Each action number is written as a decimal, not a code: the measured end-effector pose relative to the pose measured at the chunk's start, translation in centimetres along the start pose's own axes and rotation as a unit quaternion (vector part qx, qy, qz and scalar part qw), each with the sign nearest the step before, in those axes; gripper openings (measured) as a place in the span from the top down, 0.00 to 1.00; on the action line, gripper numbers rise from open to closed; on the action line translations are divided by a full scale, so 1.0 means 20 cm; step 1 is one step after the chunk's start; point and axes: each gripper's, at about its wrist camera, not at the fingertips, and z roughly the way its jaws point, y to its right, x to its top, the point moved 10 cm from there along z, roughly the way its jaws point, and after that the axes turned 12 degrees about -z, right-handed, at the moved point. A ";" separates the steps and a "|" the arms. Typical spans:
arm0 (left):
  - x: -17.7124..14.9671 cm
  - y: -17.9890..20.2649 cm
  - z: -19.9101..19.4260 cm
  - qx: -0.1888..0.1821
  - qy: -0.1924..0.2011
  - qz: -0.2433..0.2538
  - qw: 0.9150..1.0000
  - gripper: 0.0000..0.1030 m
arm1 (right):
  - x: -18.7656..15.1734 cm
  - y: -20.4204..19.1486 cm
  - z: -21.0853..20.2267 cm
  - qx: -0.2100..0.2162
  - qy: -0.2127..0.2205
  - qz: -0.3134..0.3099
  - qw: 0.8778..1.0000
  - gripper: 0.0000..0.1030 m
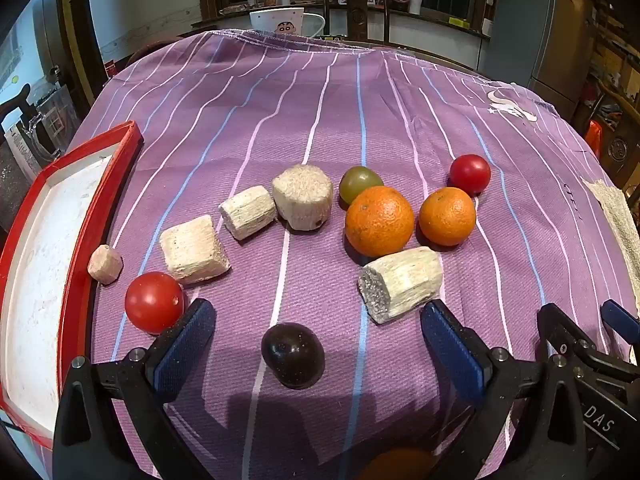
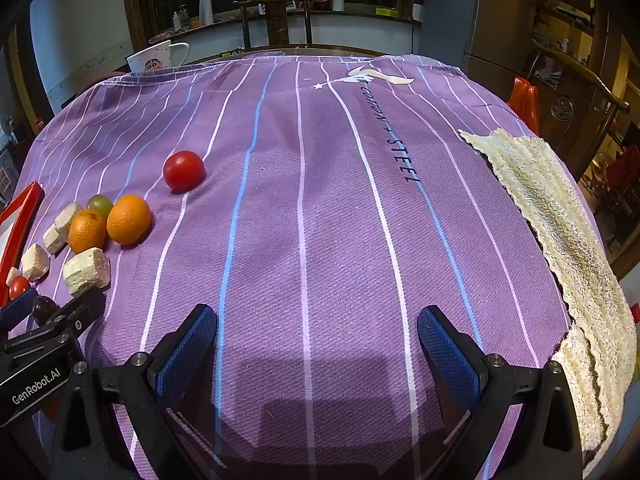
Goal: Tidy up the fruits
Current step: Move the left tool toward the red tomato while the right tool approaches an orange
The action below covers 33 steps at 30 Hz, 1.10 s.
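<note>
My left gripper (image 1: 318, 332) is open over the purple cloth, with a dark plum (image 1: 293, 354) lying between its fingers, untouched. Around it lie a red tomato (image 1: 154, 302), two oranges (image 1: 379, 221) (image 1: 447, 216), a green fruit (image 1: 360, 182), a second tomato (image 1: 470, 174) and several pale sugarcane chunks (image 1: 400, 282). A red-rimmed white tray (image 1: 132, 148) sits at the left. My right gripper (image 2: 318, 336) is open and empty over bare cloth; the tomato (image 2: 184, 171) and oranges (image 2: 129, 219) lie to its far left.
A beige towel (image 2: 560, 220) lies along the table's right edge. A white cartoon mug (image 1: 280, 20) stands beyond the far edge, with a wooden chair (image 1: 356, 8) behind. Another orange shape (image 1: 400, 464) shows beneath my left gripper. The left gripper body shows at the right view's lower left (image 2: 36, 360).
</note>
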 end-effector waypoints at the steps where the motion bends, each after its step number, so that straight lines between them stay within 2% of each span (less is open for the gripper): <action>1: 0.00 0.00 0.00 0.000 0.001 0.000 1.000 0.00 | 0.00 0.00 0.00 0.001 0.000 0.001 1.000 0.00; 26: 0.00 0.00 0.00 0.000 0.000 0.000 1.000 0.00 | -0.01 -0.03 -0.01 0.001 0.000 0.001 1.000 0.00; 33: -0.01 -0.01 0.00 0.009 -0.003 -0.012 1.000 0.00 | -0.03 -0.04 -0.02 0.027 -0.016 -0.024 0.999 0.00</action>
